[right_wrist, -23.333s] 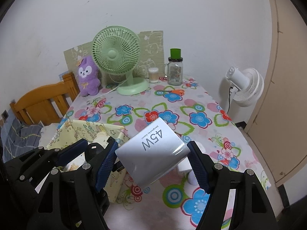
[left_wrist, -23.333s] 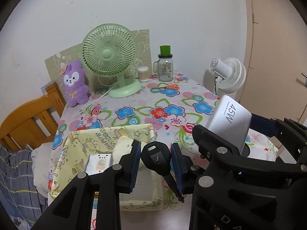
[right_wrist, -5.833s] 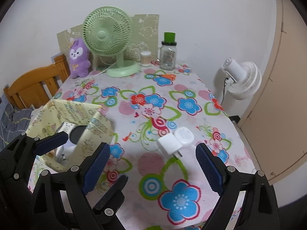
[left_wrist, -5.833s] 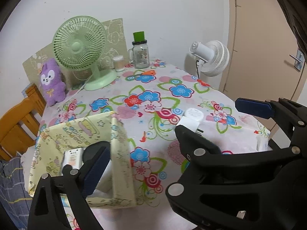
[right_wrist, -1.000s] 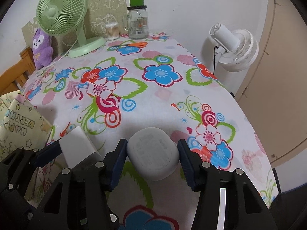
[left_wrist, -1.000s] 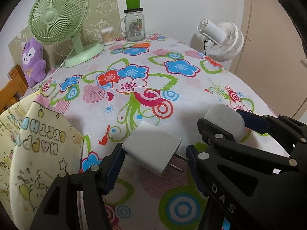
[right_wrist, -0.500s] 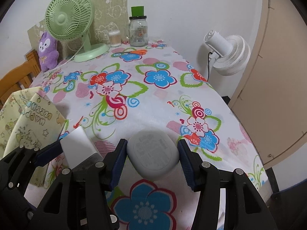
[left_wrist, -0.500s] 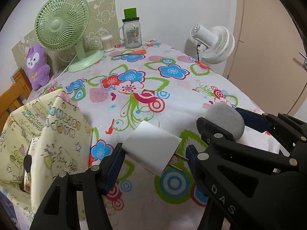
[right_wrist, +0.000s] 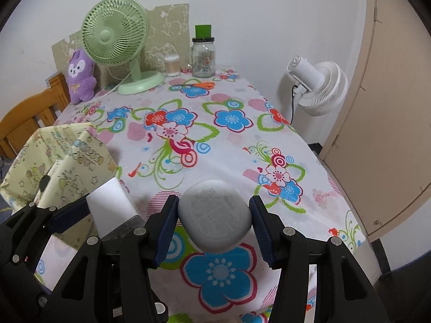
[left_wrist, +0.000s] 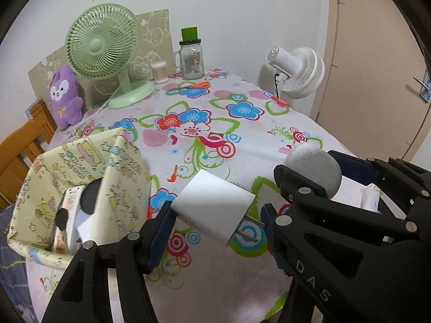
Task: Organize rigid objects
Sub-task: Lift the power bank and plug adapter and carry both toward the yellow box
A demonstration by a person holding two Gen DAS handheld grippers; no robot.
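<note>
My left gripper (left_wrist: 215,215) is shut on a white square plug adapter (left_wrist: 214,204) with two metal prongs, held above the table's front part. My right gripper (right_wrist: 214,220) is shut on a rounded grey-white charger (right_wrist: 215,215), also held above the table. The charger also shows in the left wrist view (left_wrist: 313,171), and the adapter in the right wrist view (right_wrist: 113,210). A yellow patterned fabric box (left_wrist: 54,177) stands at the front left, just left of the adapter; it holds a white card, a black item and a white box.
The flowered tablecloth (right_wrist: 215,113) covers the table. At the back stand a green desk fan (right_wrist: 115,40), a purple plush (right_wrist: 80,75), a glass jar with green lid (right_wrist: 203,53) and a cotton-swab tub (right_wrist: 171,65). A white fan (right_wrist: 317,86) stands right of the table. A wooden chair (left_wrist: 18,148) is left.
Both grippers have risen and pulled back from the table with the adapter and the charger in them. The yellow box has come further into view at the left.
</note>
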